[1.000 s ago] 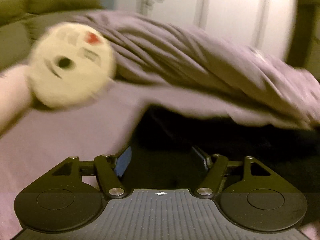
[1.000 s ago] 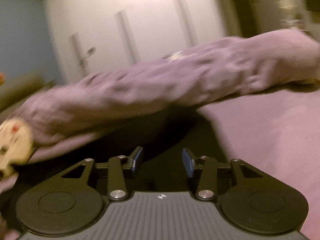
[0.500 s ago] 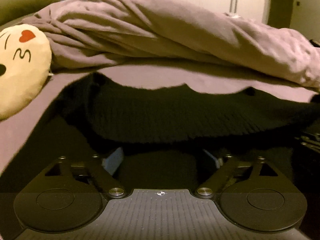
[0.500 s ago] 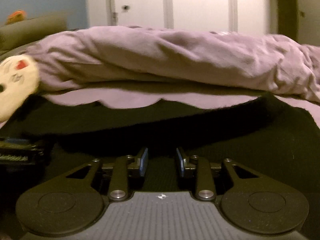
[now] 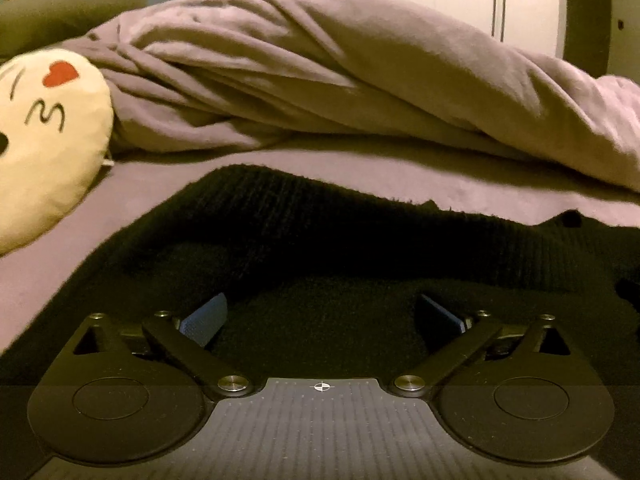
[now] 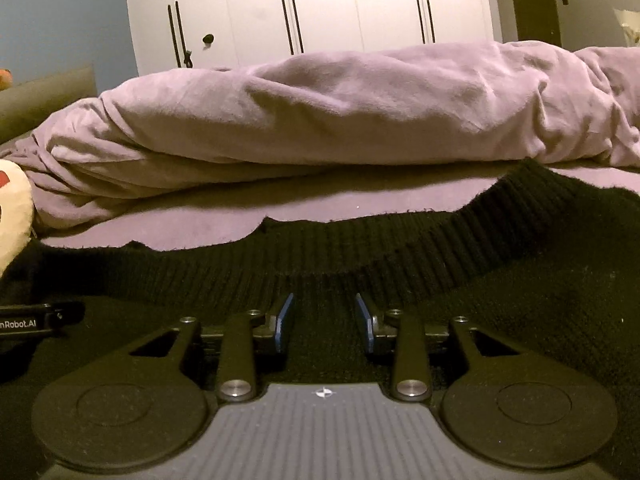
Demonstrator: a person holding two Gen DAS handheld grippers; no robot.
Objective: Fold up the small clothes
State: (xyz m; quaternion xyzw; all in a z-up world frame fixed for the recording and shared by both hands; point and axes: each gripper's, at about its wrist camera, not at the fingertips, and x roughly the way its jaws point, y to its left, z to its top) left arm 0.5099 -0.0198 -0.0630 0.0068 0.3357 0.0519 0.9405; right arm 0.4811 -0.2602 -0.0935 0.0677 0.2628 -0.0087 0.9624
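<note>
A black ribbed knit sweater [image 5: 320, 236] lies spread on the purple bed sheet [image 5: 360, 168]; it also shows in the right wrist view [image 6: 400, 248]. My left gripper [image 5: 320, 312] is low over the sweater, jaws wide open, nothing between them. My right gripper [image 6: 325, 320] is low over the sweater too, near its ribbed edge, jaws open with a narrower gap and empty. The left gripper's body [image 6: 32, 322] shows at the left edge of the right wrist view.
A bunched purple duvet [image 5: 340, 76] lies across the bed behind the sweater, also in the right wrist view [image 6: 340, 108]. A cream emoji cushion [image 5: 44, 136] sits at the left. White wardrobe doors [image 6: 320, 8] stand behind.
Both grippers have come down level over the sweater. The left jaws opened wider and the right jaws opened a little. The sweater now lies flatter under them.
</note>
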